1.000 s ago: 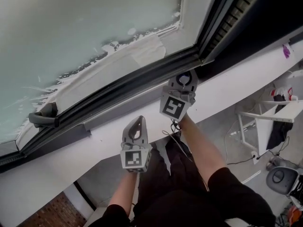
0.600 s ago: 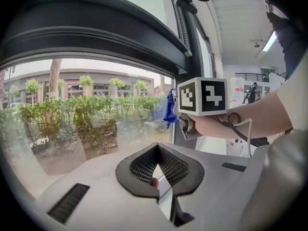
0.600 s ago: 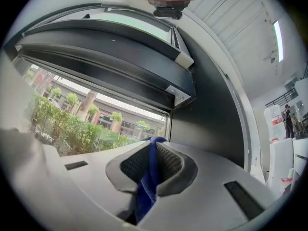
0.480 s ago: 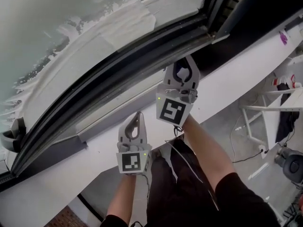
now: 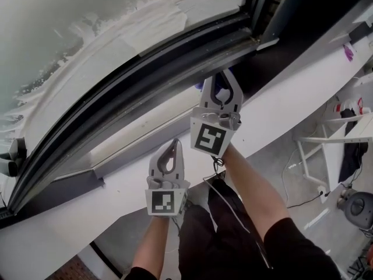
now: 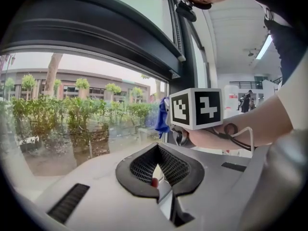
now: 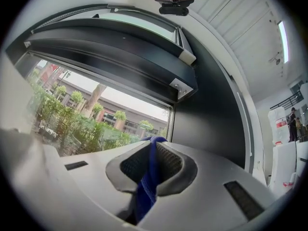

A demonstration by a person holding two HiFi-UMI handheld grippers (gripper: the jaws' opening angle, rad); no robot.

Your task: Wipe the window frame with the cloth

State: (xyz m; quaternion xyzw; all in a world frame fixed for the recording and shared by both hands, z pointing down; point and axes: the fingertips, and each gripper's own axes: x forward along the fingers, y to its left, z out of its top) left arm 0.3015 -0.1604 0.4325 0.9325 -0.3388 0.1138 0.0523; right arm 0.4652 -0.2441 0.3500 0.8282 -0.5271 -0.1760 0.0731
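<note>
In the head view the dark window frame (image 5: 145,86) runs diagonally across. My right gripper (image 5: 224,74) is held up against the lower rail near its right corner, shut on a blue cloth (image 5: 206,90) that peeks out at its left side. In the right gripper view the cloth (image 7: 147,182) hangs pinched between the jaws of that gripper (image 7: 153,143), with the frame (image 7: 120,47) above. My left gripper (image 5: 174,143) sits lower, over the white sill, shut and holding nothing. The left gripper view shows its closed tips (image 6: 157,148), the cloth (image 6: 161,117) and the frame (image 6: 96,28).
A white sill (image 5: 280,104) runs under the frame. A dark window handle (image 5: 10,156) sticks out at the far left. The glass (image 5: 87,16) above is streaked white. Below right on the floor stand a white rack (image 5: 326,150) and a round grey base (image 5: 358,206).
My right gripper has risen with the cloth toward the lower rail near the frame's corner. The left gripper has stayed about where it was. The view has shifted left along the window.
</note>
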